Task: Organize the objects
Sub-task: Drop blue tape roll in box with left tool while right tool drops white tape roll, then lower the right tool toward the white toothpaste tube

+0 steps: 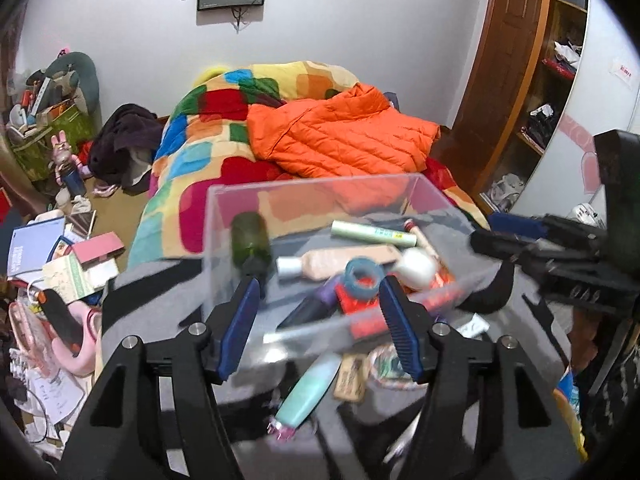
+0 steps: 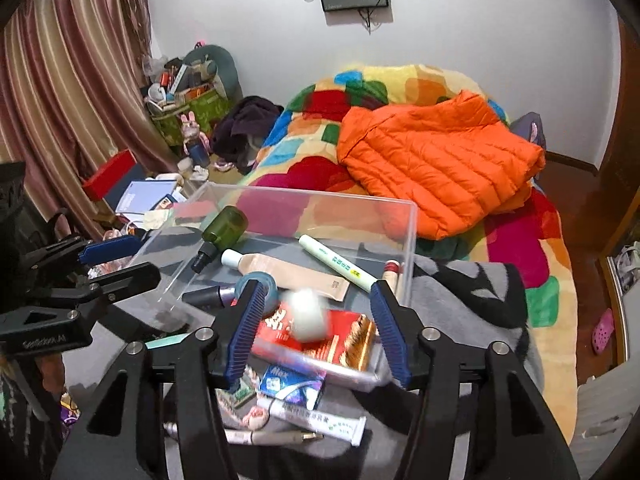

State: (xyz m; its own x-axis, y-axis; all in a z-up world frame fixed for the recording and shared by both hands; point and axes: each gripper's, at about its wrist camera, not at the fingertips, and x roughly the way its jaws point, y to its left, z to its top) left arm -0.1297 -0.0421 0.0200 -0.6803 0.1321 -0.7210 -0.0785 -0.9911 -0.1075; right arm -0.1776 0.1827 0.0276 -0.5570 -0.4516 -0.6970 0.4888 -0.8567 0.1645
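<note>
A clear plastic box [image 1: 224,240] [image 2: 408,240] rests on a grey cloth on the bed. Inside lie a beige tube [image 2: 288,276], a pale green tube [image 2: 336,260], a blue tape ring [image 1: 362,276] and a red carton [image 2: 340,344]. A dark green bottle [image 1: 250,236] [image 2: 224,226] leans tilted at the box's left wall. My left gripper [image 1: 320,312] is open just before the near wall, with nothing in it. My right gripper [image 2: 318,320] is open too. A blurred white round thing [image 2: 306,314] [image 1: 418,268] sits between its fingers over the carton, untouched by the pads.
Loose on the cloth before the box lie a mint tube [image 1: 308,388], a blue pack [image 2: 290,386], a white tube [image 2: 316,420] and a pen [image 2: 272,436]. An orange jacket [image 2: 436,160] lies on the patchwork quilt behind. Books and clutter [image 1: 60,264] crowd the left.
</note>
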